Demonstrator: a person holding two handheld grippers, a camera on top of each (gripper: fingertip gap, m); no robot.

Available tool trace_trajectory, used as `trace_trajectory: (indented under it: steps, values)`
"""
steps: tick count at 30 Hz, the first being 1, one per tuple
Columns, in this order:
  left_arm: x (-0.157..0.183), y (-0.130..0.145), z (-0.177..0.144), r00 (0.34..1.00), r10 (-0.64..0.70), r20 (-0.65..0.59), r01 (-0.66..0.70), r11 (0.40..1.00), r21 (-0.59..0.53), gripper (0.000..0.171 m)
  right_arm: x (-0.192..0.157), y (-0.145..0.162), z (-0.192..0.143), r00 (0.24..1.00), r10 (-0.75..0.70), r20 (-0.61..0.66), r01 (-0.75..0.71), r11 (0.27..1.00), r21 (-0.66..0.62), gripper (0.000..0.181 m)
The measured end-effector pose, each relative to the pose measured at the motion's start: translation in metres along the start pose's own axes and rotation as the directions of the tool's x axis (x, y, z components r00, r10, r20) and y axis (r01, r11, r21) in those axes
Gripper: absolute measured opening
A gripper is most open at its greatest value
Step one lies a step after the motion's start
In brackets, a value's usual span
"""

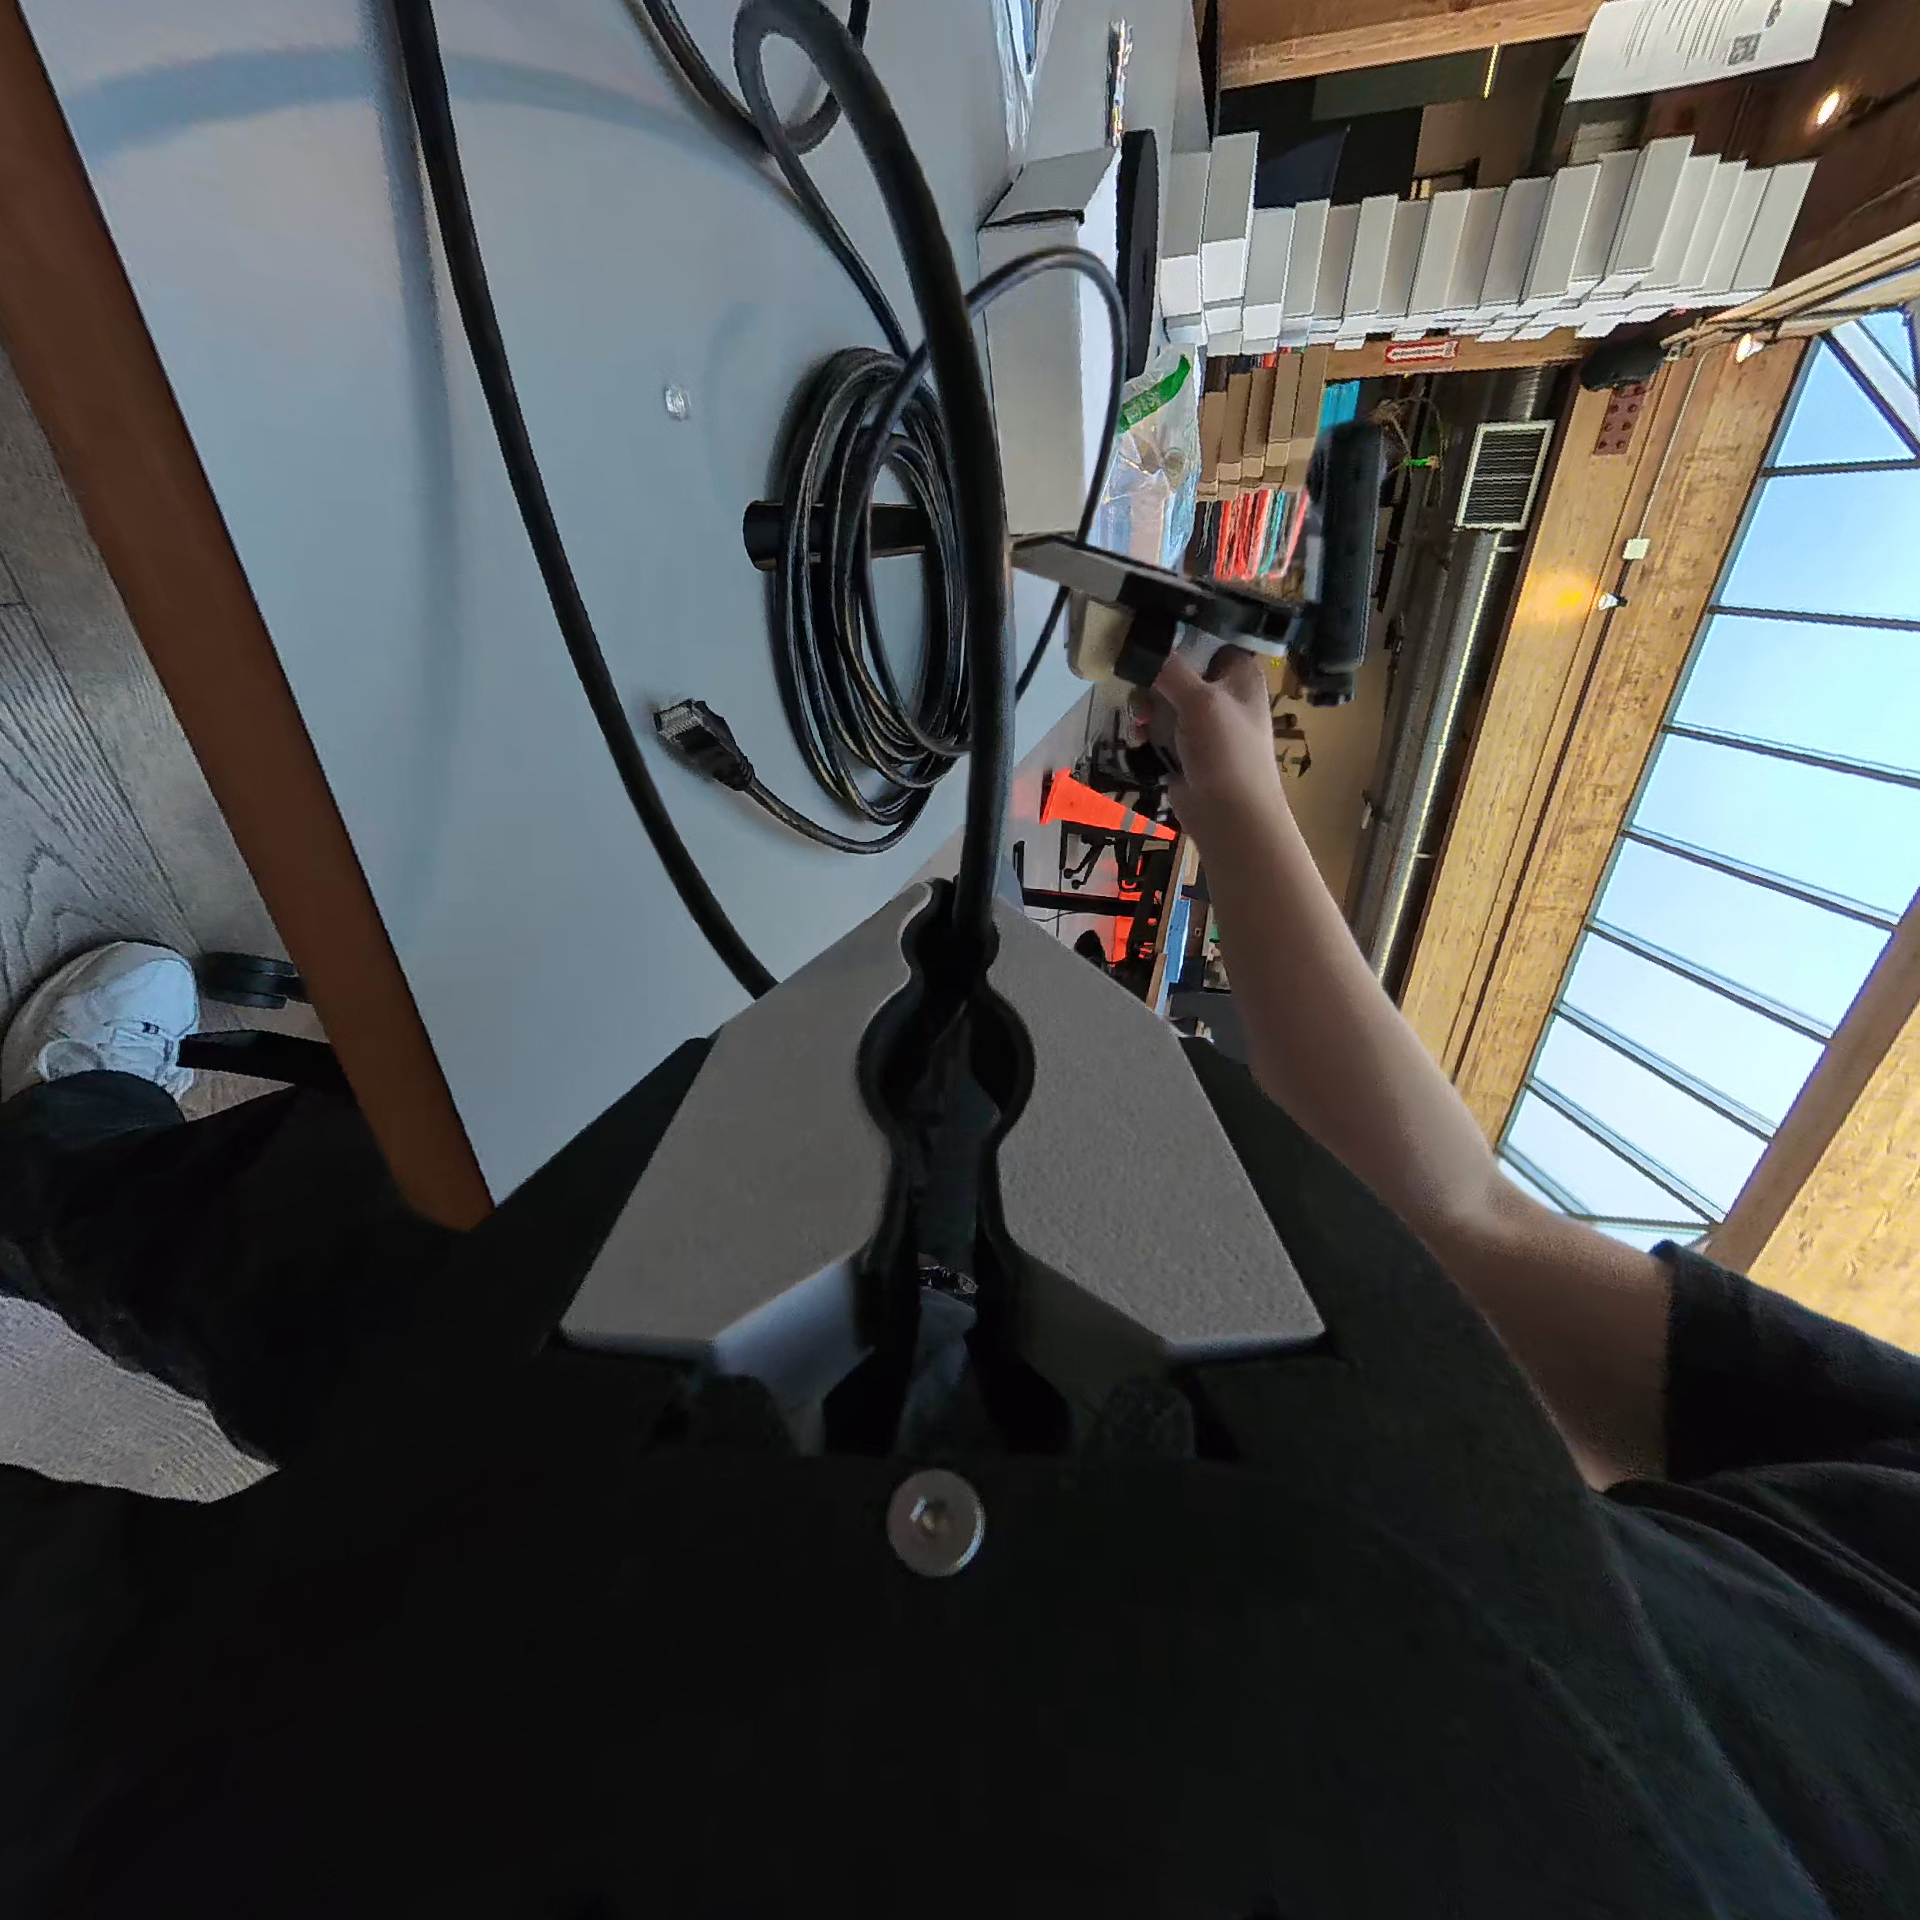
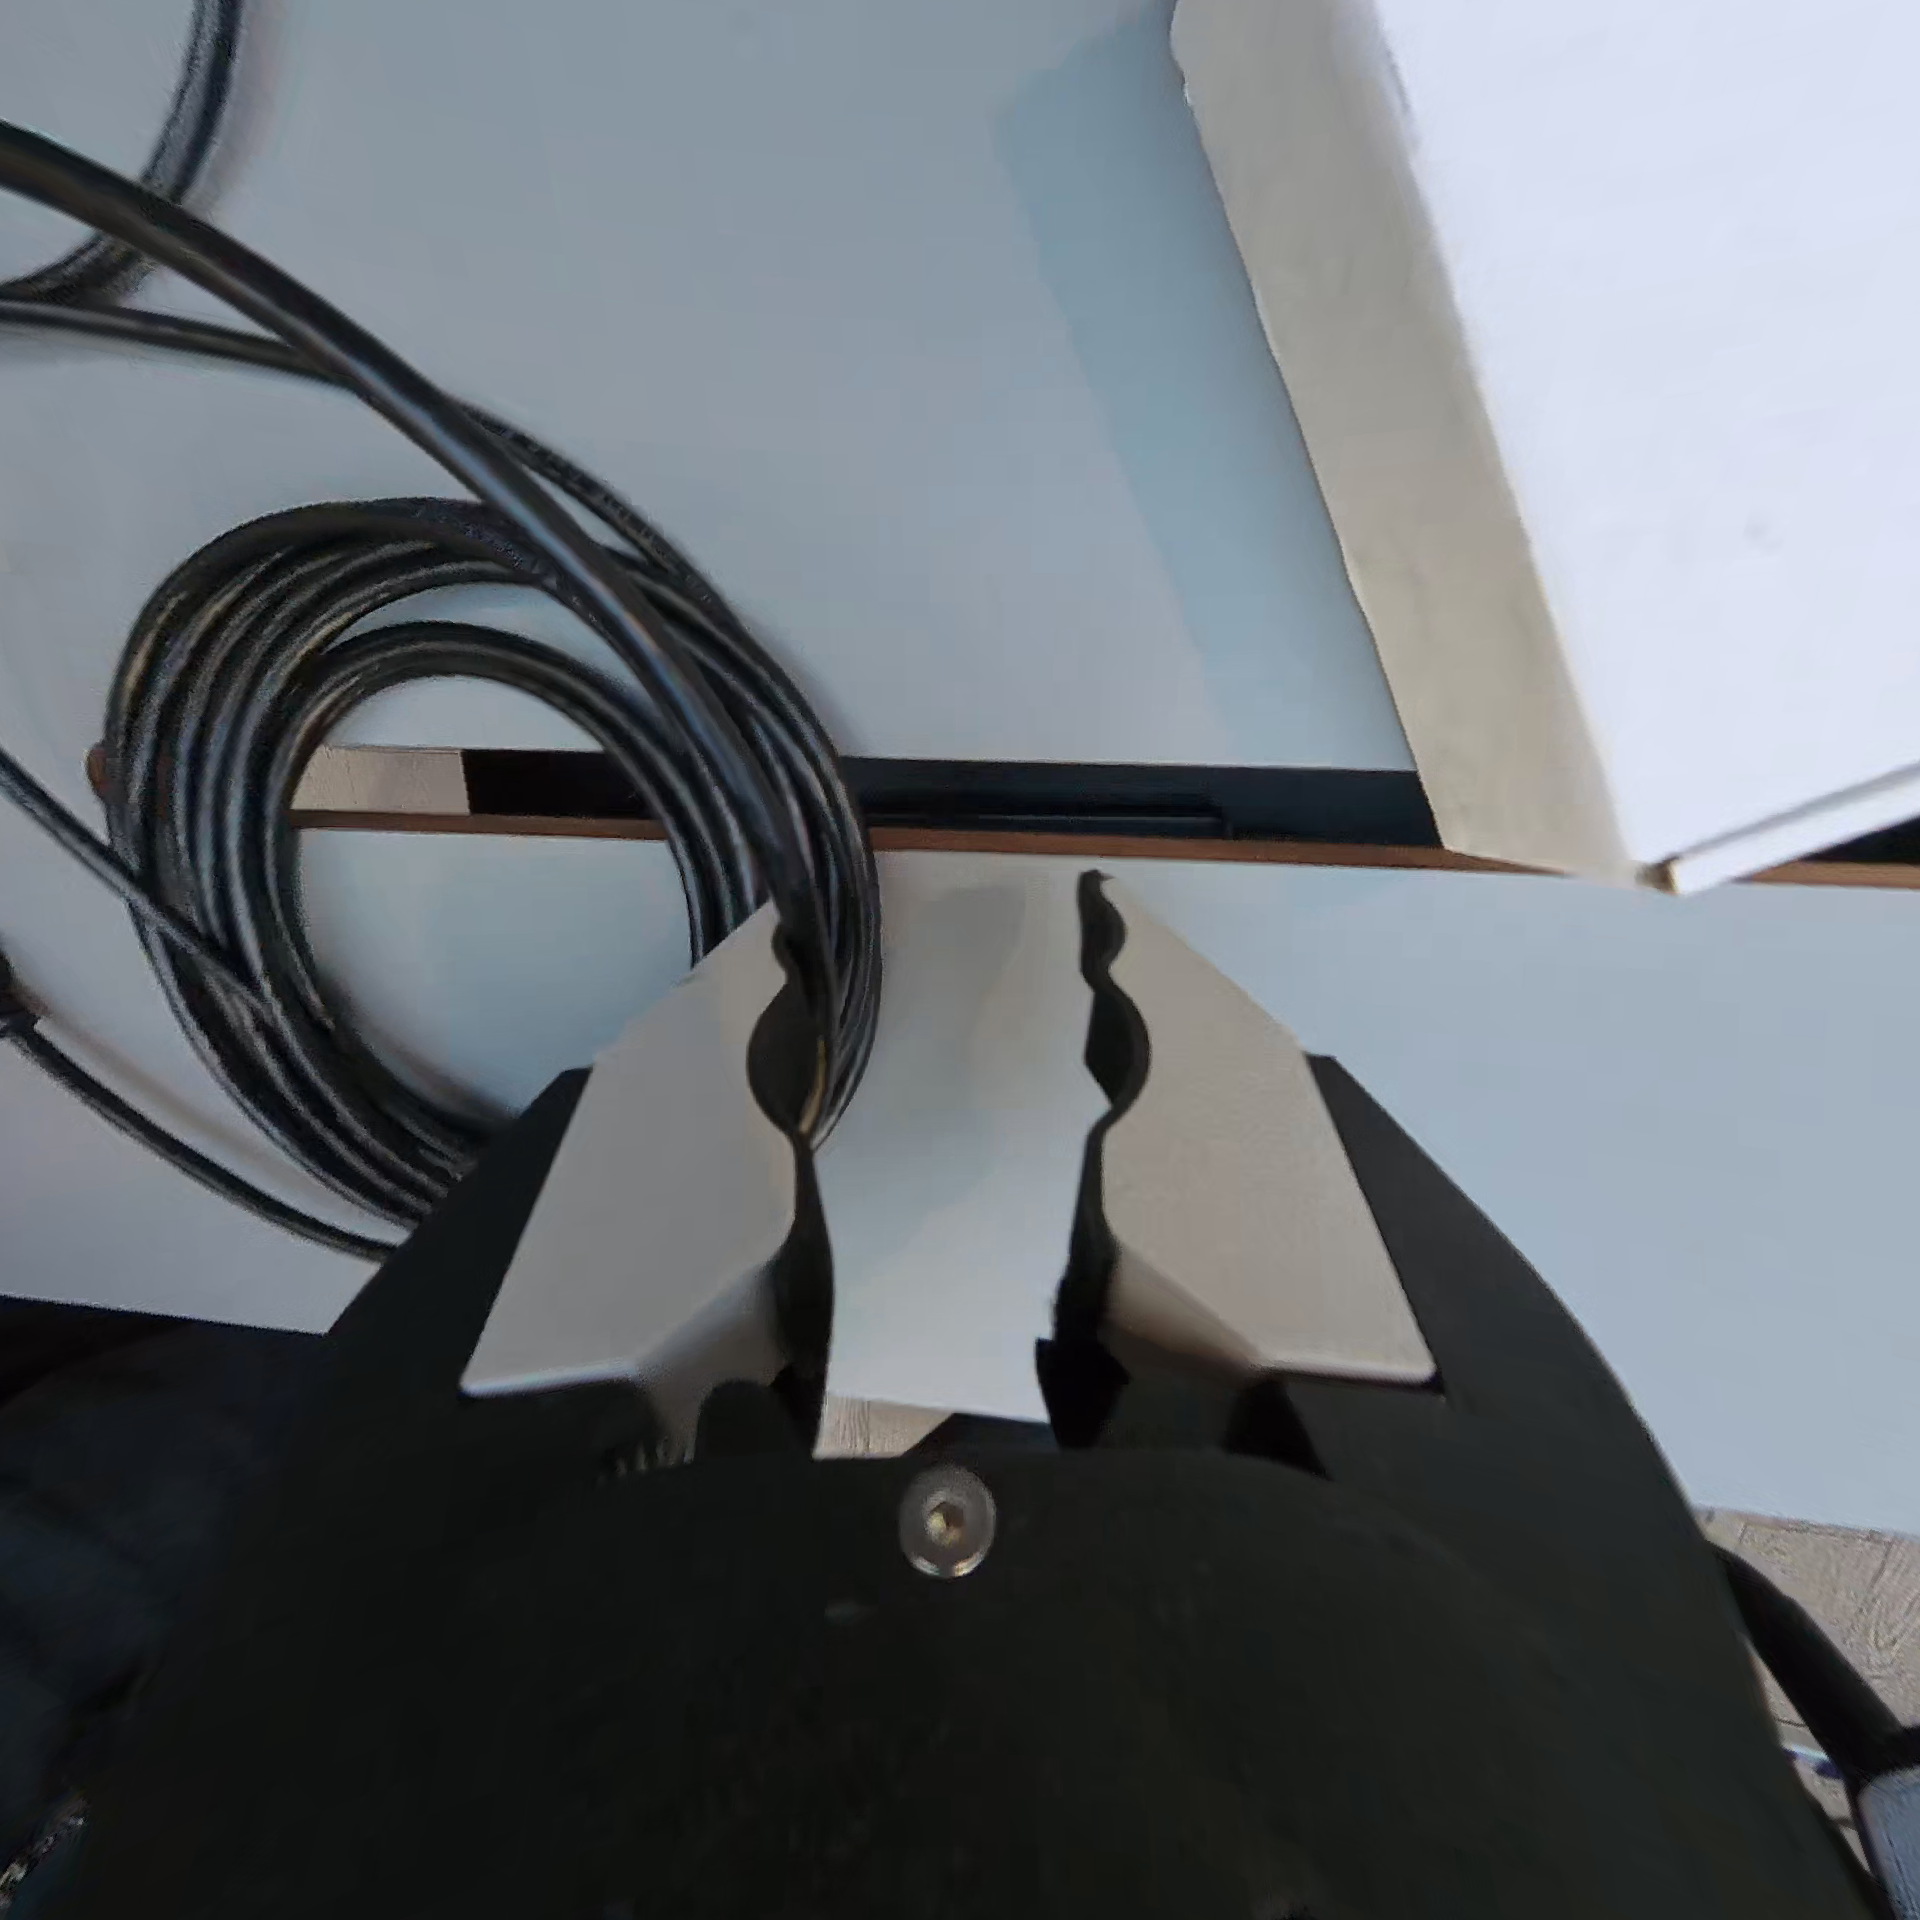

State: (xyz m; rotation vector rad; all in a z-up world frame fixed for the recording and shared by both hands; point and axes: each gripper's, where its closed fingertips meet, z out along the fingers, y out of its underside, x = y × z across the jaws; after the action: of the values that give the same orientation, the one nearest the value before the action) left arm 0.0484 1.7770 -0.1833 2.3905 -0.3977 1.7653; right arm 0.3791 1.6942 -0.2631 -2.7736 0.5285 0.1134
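My left gripper (image 1: 951,914) is shut on a thick black cable (image 1: 951,416), which rises from between the jaws and arcs over the white table (image 1: 312,312). A coiled black cable (image 1: 883,582) lies on the table beyond it, with a loose network plug (image 1: 691,727) beside it. My right gripper (image 2: 940,914) is open and empty, held just above the table next to the same coil (image 2: 239,831); its left finger overlaps the coil's edge. The right gripper also shows in the left wrist view (image 1: 1174,613), held in a hand.
A white box (image 2: 1621,416) stands on the table right of the right gripper. A dark slot (image 2: 1039,800) runs between two table tops. More black cables (image 1: 499,416) cross the table. A white shoe (image 1: 104,1008) and wood floor lie below the table edge. The tips of one gripper are about 35 cm away from the tips of the other.
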Motion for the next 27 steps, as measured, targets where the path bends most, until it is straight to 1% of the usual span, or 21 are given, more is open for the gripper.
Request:
trace_trajectory:
  steps: [2, 3, 4, 6, 8, 9, 10, 12, 13, 16, 19, 20, 22, 24, 25, 26, 27]
  values:
    - [0.000, -0.001, 0.001, 1.000, -0.014, -0.009, 0.014, 1.000, 0.005, 0.000, -0.001, 0.008, -0.020, 0.999, -0.023, -0.028, 0.024, 0.999, 0.027, 0.064]
    - [0.000, -0.001, 0.001, 1.000, -0.024, -0.012, 0.024, 1.000, 0.008, 0.000, -0.001, 0.012, -0.031, 0.997, -0.041, -0.059, 0.044, 0.998, 0.044, 0.067]
    - [-0.001, 0.000, 0.001, 0.999, -0.036, -0.017, 0.037, 0.999, 0.013, 0.000, -0.003, 0.016, -0.044, 0.994, -0.062, -0.095, 0.069, 0.995, 0.075, 0.067]
    - [-0.004, 0.000, -0.001, 0.997, -0.072, -0.031, 0.072, 0.997, 0.024, 0.000, -0.019, 0.019, -0.068, 0.982, -0.103, -0.160, 0.130, 0.977, 0.167, 0.063]
    - [-0.009, -0.001, -0.003, 0.994, -0.106, -0.034, 0.107, 0.994, 0.032, 0.000, -0.030, 0.021, -0.089, 0.942, -0.158, -0.294, 0.231, 0.946, 0.230, 0.060]
    - [-0.012, -0.001, -0.004, 0.992, -0.121, -0.033, 0.122, 0.992, 0.034, 0.000, -0.036, 0.023, -0.095, 0.922, -0.177, -0.344, 0.272, 0.930, 0.249, 0.057]
    - [-0.015, 0.000, -0.004, 0.990, -0.137, -0.031, 0.138, 0.990, 0.033, 0.000, -0.046, 0.025, -0.096, 0.918, -0.181, -0.353, 0.285, 0.920, 0.268, 0.053]
    - [-0.022, 0.003, -0.005, 0.987, -0.162, -0.019, 0.163, 0.986, 0.030, 0.000, -0.075, 0.028, -0.090, 0.943, -0.182, -0.278, 0.268, 0.912, 0.310, 0.051]
    - [-0.024, 0.005, -0.006, 0.985, -0.169, -0.014, 0.170, 0.985, 0.027, 0.000, -0.085, 0.031, -0.085, 0.946, -0.195, -0.259, 0.273, 0.911, 0.310, 0.047]
    - [-0.028, 0.011, -0.005, 0.988, -0.156, 0.000, 0.156, 0.988, 0.005, 0.000, -0.083, 0.045, -0.067, 0.942, -0.189, -0.277, 0.261, 0.932, 0.251, 0.048]
    - [-0.027, 0.013, -0.005, 0.990, -0.140, 0.006, 0.140, 0.990, -0.008, 0.000, -0.087, 0.035, -0.069, 0.967, -0.133, -0.217, 0.200, 0.924, 0.327, 0.045]
    - [-0.025, 0.013, -0.005, 0.991, -0.137, 0.005, 0.137, 0.991, -0.012, 0.000, -0.097, 0.028, -0.071, 0.978, -0.138, -0.157, 0.187, 0.915, 0.358, 0.045]
    - [-0.022, 0.012, -0.005, 0.992, -0.125, 0.000, 0.125, 0.992, -0.019, 0.000, -0.144, 0.018, -0.071, 0.976, -0.210, 0.059, 0.169, 0.899, 0.403, 0.040]
    - [-0.015, 0.009, -0.004, 0.991, -0.135, -0.023, 0.135, 0.991, -0.023, 0.000, -0.203, 0.016, -0.067, 0.918, -0.315, 0.239, 0.192, 0.883, 0.428, 0.047]
    - [-0.010, 0.007, -0.003, 0.987, -0.156, -0.045, 0.155, 0.988, -0.018, 0.000, -0.233, 0.019, -0.062, 0.874, -0.381, 0.300, 0.229, 0.870, 0.437, 0.056]
    - [-0.003, 0.005, -0.002, 0.980, -0.184, -0.074, 0.183, 0.983, -0.011, 0.000, -0.260, 0.025, -0.054, 0.824, -0.461, 0.330, 0.295, 0.846, 0.444, 0.070]
    - [0.004, 0.003, -0.002, 0.973, -0.209, -0.099, 0.209, 0.978, -0.007, 0.000, -0.280, 0.031, -0.041, 0.777, -0.551, 0.306, 0.393, 0.803, 0.448, 0.084]
